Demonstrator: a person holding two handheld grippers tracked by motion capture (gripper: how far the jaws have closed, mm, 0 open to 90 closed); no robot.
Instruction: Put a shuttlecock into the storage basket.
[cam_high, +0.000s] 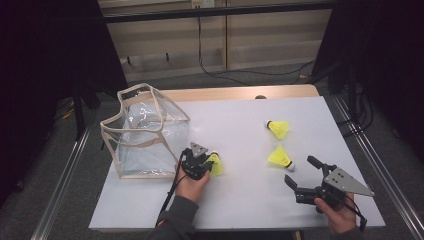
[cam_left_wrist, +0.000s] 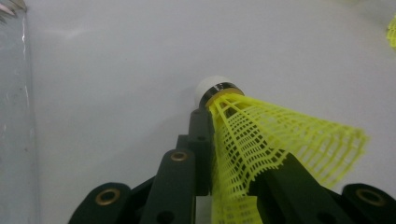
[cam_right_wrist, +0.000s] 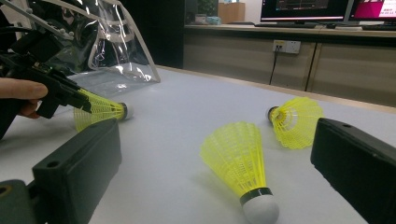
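Shuttlecock (cam_high: 216, 163) pinched beside bag (cam_high: 145, 132), mid-table

A white table (cam_high: 240, 200) carries a clear bag (cam_high: 142, 135) at its left; three yellow shuttlecocks (cam_high: 280, 157) lie right of the bag.

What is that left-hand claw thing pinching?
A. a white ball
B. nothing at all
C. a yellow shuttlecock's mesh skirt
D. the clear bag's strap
C: in the left gripper view the left gripper has its black jaws pressed on the yellow shuttlecock by its mesh skirt.
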